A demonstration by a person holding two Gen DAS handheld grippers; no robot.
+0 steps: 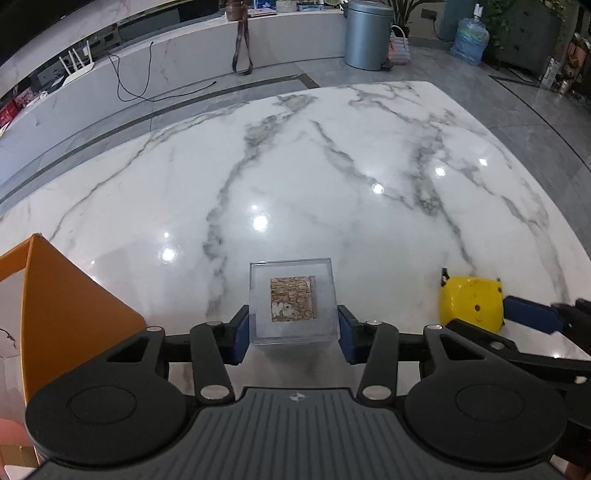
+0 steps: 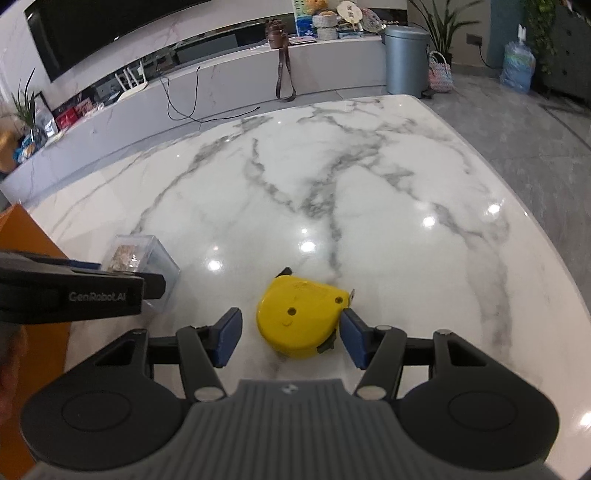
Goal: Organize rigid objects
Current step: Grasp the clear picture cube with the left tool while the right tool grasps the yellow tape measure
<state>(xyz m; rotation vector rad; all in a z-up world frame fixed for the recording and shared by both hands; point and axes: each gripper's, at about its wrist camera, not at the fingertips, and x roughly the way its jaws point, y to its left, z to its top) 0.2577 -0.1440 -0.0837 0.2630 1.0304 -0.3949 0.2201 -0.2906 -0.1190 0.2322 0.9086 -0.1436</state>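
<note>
White marble veined in grey forms the broad glossy worktop (image 1: 332, 155), with a grey metal bin (image 1: 367, 35) and a low stone ledge beyond its far edge. Near the front, the left gripper (image 1: 293, 328) brackets a clear square plastic box holding a brown patterned block (image 1: 291, 302), blue pads meeting its two side walls in what looks like a fresh grip while the box sits on the marble. Just to its right, the right gripper (image 2: 291, 338) straddles a yellow plastic tape measure (image 2: 301, 317) lying flat; the right pad touches its corner, the left pad stands off with a gap, so those jaws remain partly open around it. Both hands appear to be at the pick-up step of the sorting job. An orange cardboard box with an open top (image 1: 70, 306) stands close at the left, the likely destination. The next move calls for finishing the squeeze on the tape measure, then lifting each item straight up before swinging left, minding the orange box's raised wall and the neighbouring gripper. Open marble ahead and to the right leaves ample room.
</note>
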